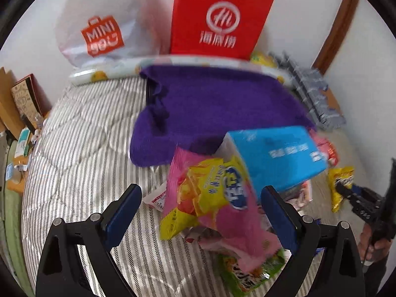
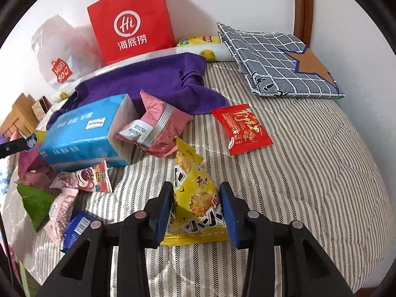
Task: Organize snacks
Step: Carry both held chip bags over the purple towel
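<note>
Holding the small yellow foil snack packet [image 2: 195, 198] in your right tongs [image 2: 196, 205], you have both blue pads pressed on its sides. The packet lies on the grey-striped quilted bed [image 2: 309, 173], its long axis running away from the camera, its crimped top end pointing toward the wall.

Your left tongs [image 1: 201, 212] stand wide apart over the pile, gripping nothing; between the fingers sits 1 pink-and-yellow crisp bag [image 1: 210, 198], blurred, slanting from upper left to lower right.

Beside it lies 1 light-blue carton [image 2: 81, 133] on its side, open end facing right. 1 red flat sachet [image 2: 242, 128] lies apart from the pile, near the purple cloth [image 2: 153, 84]. 1 red paper carrier bag [image 2: 131, 22] stands upright against the wall.
</note>
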The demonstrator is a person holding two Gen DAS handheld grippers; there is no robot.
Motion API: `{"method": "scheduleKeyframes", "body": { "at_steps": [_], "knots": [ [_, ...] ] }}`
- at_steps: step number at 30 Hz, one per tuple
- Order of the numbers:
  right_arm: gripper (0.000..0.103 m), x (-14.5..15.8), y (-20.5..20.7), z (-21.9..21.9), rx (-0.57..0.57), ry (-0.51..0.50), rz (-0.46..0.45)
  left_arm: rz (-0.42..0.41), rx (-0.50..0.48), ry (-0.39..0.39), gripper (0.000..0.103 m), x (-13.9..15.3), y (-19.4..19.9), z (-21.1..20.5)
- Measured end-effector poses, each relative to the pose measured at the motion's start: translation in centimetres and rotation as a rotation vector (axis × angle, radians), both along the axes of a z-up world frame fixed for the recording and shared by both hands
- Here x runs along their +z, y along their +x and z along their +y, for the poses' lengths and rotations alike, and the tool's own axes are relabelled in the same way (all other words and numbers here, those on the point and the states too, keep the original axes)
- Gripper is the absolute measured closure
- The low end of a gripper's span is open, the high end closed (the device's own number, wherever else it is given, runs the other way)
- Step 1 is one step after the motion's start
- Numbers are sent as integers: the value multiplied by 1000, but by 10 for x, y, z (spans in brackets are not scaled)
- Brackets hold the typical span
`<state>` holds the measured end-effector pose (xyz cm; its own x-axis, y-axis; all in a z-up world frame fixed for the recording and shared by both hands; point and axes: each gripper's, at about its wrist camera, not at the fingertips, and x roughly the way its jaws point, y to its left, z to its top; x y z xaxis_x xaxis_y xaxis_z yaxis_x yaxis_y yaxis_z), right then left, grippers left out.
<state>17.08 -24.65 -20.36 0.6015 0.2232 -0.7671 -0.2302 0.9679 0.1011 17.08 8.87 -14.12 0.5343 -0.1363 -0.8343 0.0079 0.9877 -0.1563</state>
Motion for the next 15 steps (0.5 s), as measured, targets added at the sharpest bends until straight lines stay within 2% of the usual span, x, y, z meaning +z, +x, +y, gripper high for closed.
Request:
{"method": "scheduleKeyframes", "body": {
  "at_steps": [2, 4, 6, 10, 15],
  "knots": [
    [65, -1, -1, 1, 2, -5, -10, 17, -6, -19, 18, -6, 4, 1],
    [66, -1, -2, 1, 6, -14, -21, 34, -25, -82, 33, -11, 7, 3],
    [66, -1, -3, 0, 4, -10, -24, 23, -43, -105, 43, -10, 6, 2],
    [67, 2, -5, -2, -13, 2, -24, 2, -47, -91, 47, -4, 0, 0],
    [67, 12, -10, -6, -36, 14, -35, -33, -21, -119, 48, 8, -15, 9]
  ]
}}
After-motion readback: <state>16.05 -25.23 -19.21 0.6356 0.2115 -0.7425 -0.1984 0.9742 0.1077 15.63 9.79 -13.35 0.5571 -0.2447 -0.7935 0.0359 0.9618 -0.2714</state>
